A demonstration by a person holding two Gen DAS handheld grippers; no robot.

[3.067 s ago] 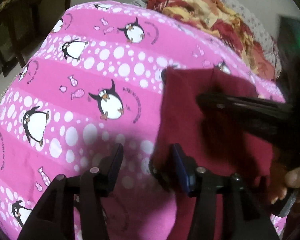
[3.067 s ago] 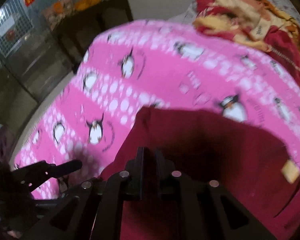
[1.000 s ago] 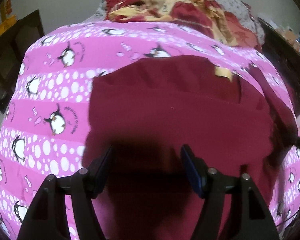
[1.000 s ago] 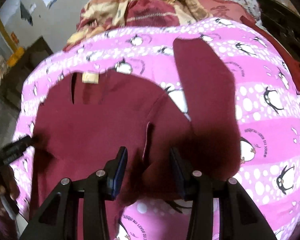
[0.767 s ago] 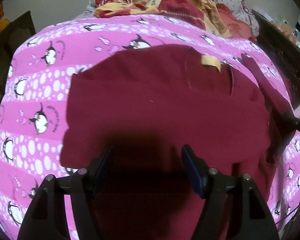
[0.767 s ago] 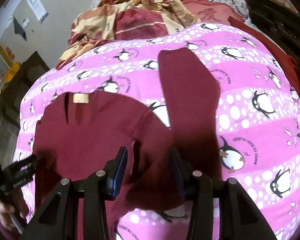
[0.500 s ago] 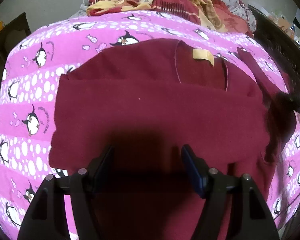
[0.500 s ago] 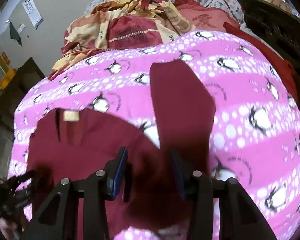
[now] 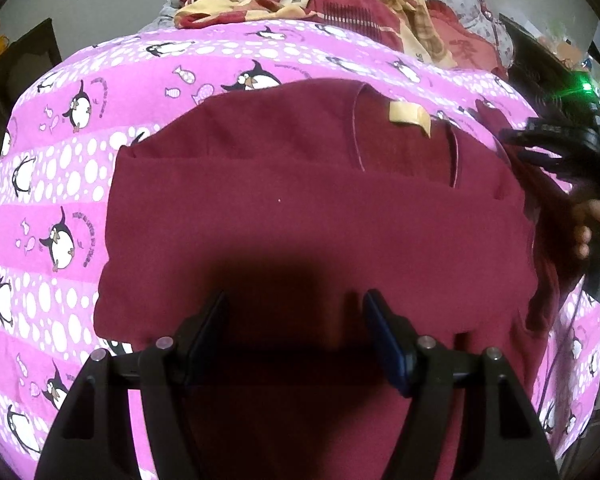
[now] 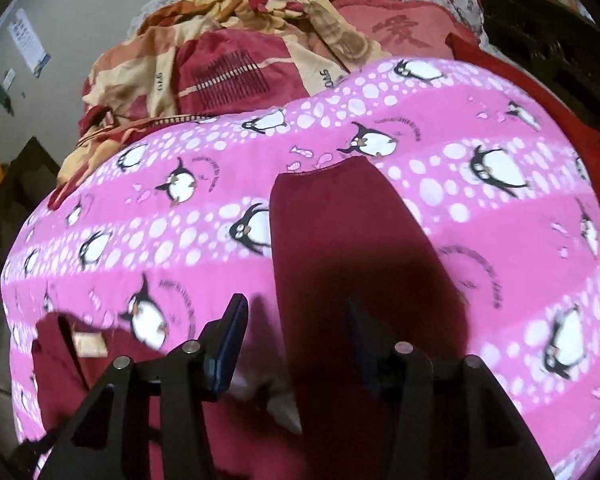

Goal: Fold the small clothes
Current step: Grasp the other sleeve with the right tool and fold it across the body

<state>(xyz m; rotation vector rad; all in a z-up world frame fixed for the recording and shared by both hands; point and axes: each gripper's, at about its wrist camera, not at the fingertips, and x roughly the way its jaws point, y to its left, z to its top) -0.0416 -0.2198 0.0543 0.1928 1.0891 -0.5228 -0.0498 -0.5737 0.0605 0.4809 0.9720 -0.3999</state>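
A maroon garment is seen spread on a penguin-print bed cover, with both grippers held over it.

The pink bed cover printed with penguins and white dots (image 9: pixel 80 168) is seen filling both views, and a rumpled red-and-cream patterned quilt (image 10: pixel 236 64) is piled along its far edge. The dark maroon soft-fabric top (image 9: pixel 308 216) is laid across the middle of the cover, one part folded over the body, and its long sleeve (image 10: pixel 340 236) is stretched toward the far edge. A small tan neck label (image 9: pixel 408 114) is shown at its collar. The left gripper (image 9: pixel 296 320) is held wide over the folded fabric, nothing pinched. The right gripper (image 10: pixel 296 332), whose jaws have just been opening, is poised apart over the sleeve's base, gripping nothing.
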